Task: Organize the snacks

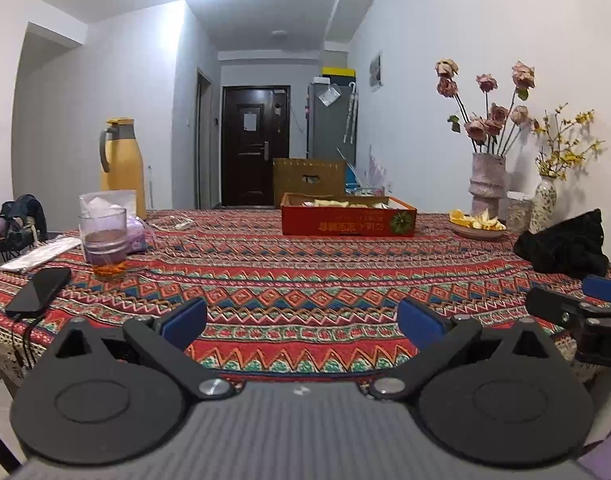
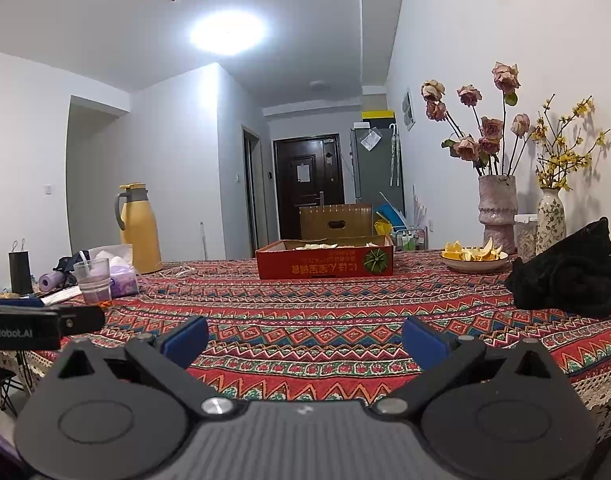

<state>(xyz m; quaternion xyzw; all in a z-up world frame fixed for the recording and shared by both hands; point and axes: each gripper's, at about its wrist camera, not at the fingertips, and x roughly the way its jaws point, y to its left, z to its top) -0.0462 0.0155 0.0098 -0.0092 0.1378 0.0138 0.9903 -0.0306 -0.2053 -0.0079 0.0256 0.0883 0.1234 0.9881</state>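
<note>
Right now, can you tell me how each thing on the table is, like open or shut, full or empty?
Left gripper: open, holding nothing.
Right gripper: open, holding nothing.
Red box: open on top, pale things inside.
Glass cup: upright, partly filled.
Yellow jug: upright, lid shut.
Bowl: heaped with orange pieces.
Black bag: slumped on the cloth.
Phone: lying flat, screen dark.

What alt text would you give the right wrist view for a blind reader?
Open right gripper with blue pads hovers empty over a red patterned tablecloth, facing a shallow red cardboard box of snacks. A black bag sits right, a yellow thermos jug left.
</note>
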